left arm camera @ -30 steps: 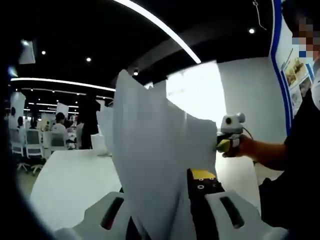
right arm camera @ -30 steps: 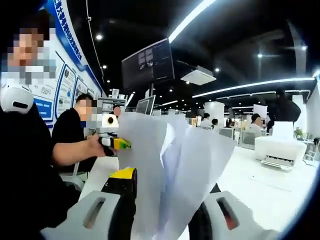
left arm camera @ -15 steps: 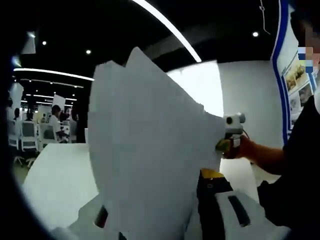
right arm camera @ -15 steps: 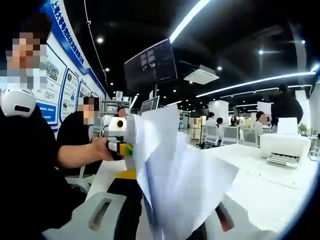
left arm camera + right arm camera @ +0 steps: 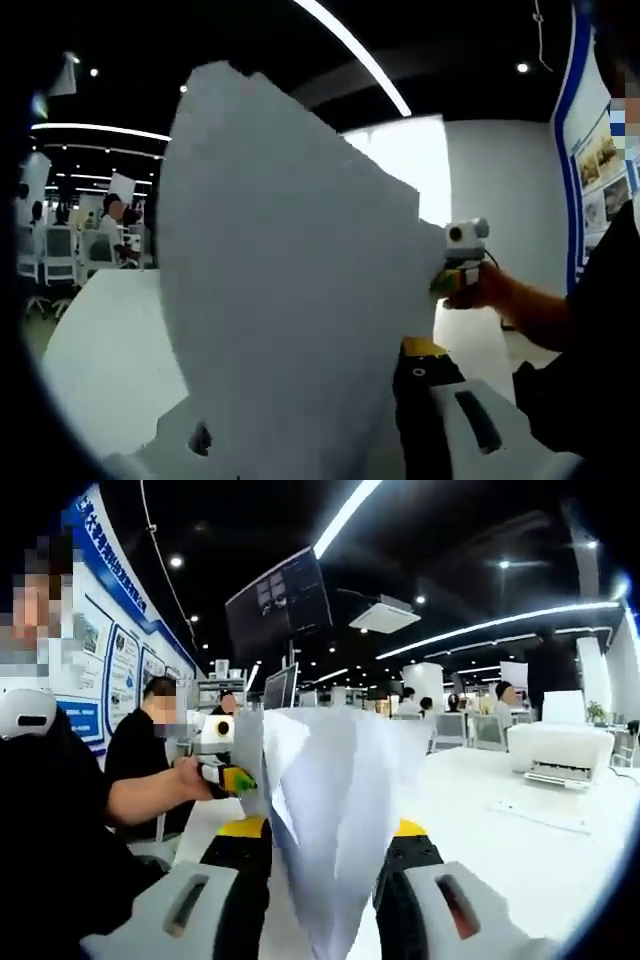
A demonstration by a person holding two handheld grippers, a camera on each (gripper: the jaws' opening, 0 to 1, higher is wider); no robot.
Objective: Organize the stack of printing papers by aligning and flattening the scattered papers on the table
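Between the jaws of the left gripper point(image 5: 330, 440), in the left gripper view, a sheaf of printing papers point(image 5: 290, 290) stands up and fans out wide, hiding most of what lies ahead. The sheets rise from the gap at the bottom of the view, so the jaws look closed on the lower edge of the sheaf, though paper covers the left jaw almost wholly and the contact itself is hard to make out. Past the far right edge of the sheaf the right gripper point(image 5: 455, 275) meets the papers, held in the person's hand point(image 5: 485, 290). Behind and to the left runs the white table point(image 5: 100, 340), well below the lifted sheets, so the papers are off its surface and carried in the air between the two tools.

From the right gripper view the same papers point(image 5: 325, 820) come up between this gripper's two black, yellow-tipped jaws, which sit close against the sheaf on either side; the right gripper point(image 5: 325, 880) appears to be pinching it. The sheets are still splayed, their top edges uneven and overlapping at slightly different angles. The left gripper point(image 5: 225, 770) holds the opposite edge, gripped by the person's other hand point(image 5: 190, 780). Holding the sheaf from both ends like this probably serves to square the loose sheets before they go down flat. A white printer point(image 5: 560, 755) sits on the far right of the table point(image 5: 480, 810).
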